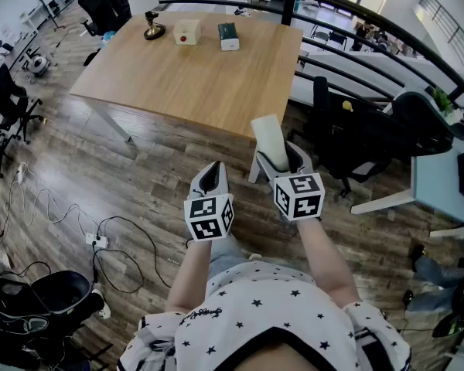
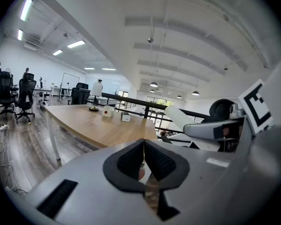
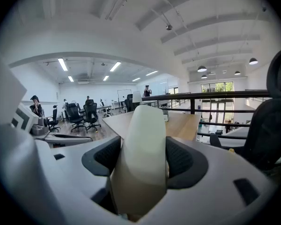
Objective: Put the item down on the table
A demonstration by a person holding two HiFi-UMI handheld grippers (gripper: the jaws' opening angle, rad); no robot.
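My right gripper (image 1: 277, 161) (image 3: 143, 161) is shut on a cream-white oblong item (image 1: 268, 139) (image 3: 141, 156), whose rounded end sticks up past the jaws. It hangs over the wood floor just short of the near edge of the wooden table (image 1: 193, 76). Beside it on the left, my left gripper (image 1: 210, 178) (image 2: 144, 161) is shut with nothing between its pads. In the left gripper view the item (image 2: 185, 118) and the right gripper show at the right.
At the table's far edge stand a brass-based lamp (image 1: 152, 29), a white box with a red dot (image 1: 187, 32) and a dark box (image 1: 228, 36). A black railing (image 1: 371, 52) runs along the right, with black office chairs (image 1: 356, 134) near. Cables (image 1: 100, 242) lie on the floor at left.
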